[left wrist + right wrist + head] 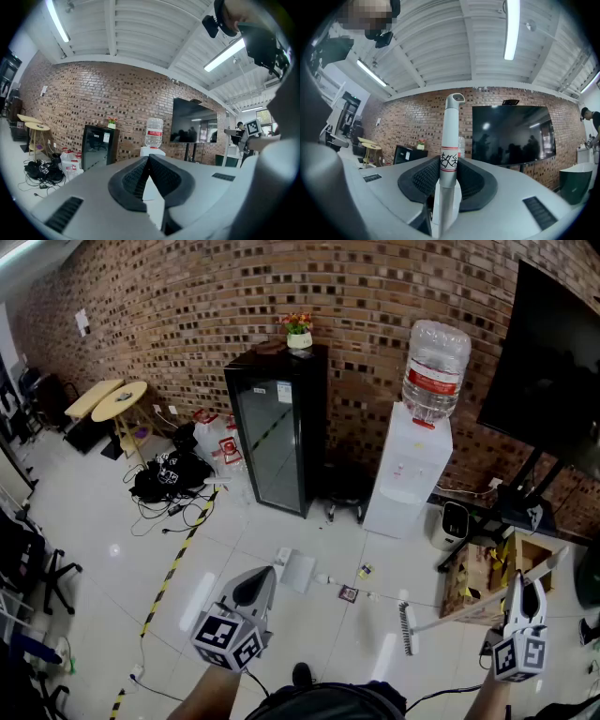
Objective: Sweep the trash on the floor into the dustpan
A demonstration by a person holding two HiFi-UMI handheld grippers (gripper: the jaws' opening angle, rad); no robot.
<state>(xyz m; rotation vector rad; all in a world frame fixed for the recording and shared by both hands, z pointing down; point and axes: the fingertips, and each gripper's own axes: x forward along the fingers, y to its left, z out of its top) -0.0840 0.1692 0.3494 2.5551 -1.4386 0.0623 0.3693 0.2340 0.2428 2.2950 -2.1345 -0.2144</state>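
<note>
In the head view my right gripper (523, 594) at the lower right is shut on the pale broom handle (469, 608). The handle slants down left to the broom head (407, 628) on the white tile floor. In the right gripper view the handle (450, 136) stands upright between the jaws of that gripper (449, 174). Small bits of trash (348, 593) lie on the tiles ahead, beside a flat white dustpan-like piece (297, 571). My left gripper (255, 589) hovers at the lower middle. Its jaws (149, 160) meet at the tips with nothing between them.
Against the brick wall stand a black glass-door fridge (277, 439) and a white water dispenser (408, 470). A dark screen on a stand (551, 371) and a cardboard box (487, 579) are at right. A cable pile (169, 480), striped floor tape (176, 561) and round tables (114, 401) are at left.
</note>
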